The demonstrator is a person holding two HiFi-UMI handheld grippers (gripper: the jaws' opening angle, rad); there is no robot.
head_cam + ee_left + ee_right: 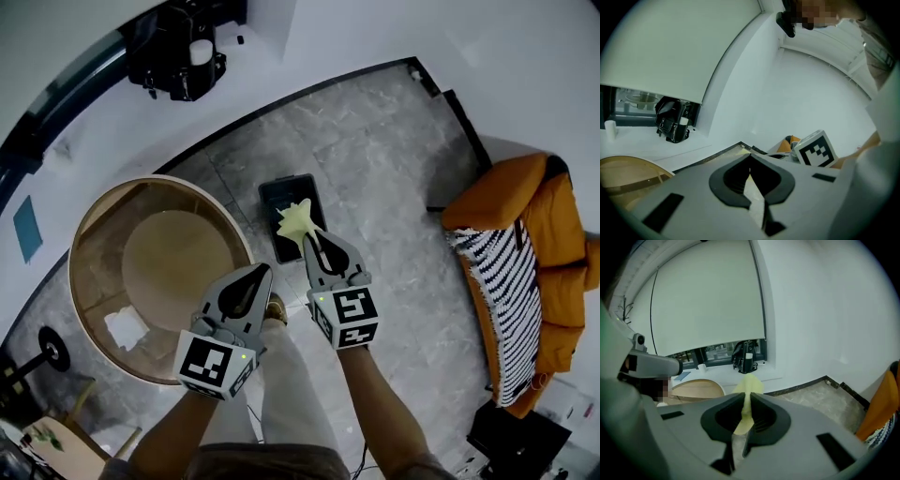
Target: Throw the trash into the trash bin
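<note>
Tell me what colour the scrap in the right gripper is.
Pale yellow. The scrap shows best in the head view.

Pale yellow trash (pixel 298 221), black bin (pixel 277 198), orange sofa (pixel 497 192)

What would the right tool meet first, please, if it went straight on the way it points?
Likely the black trash bin on the floor: the right tool, shut on yellow trash, points at it. Height is unclear, so it may pass over toward the white wall.
</note>
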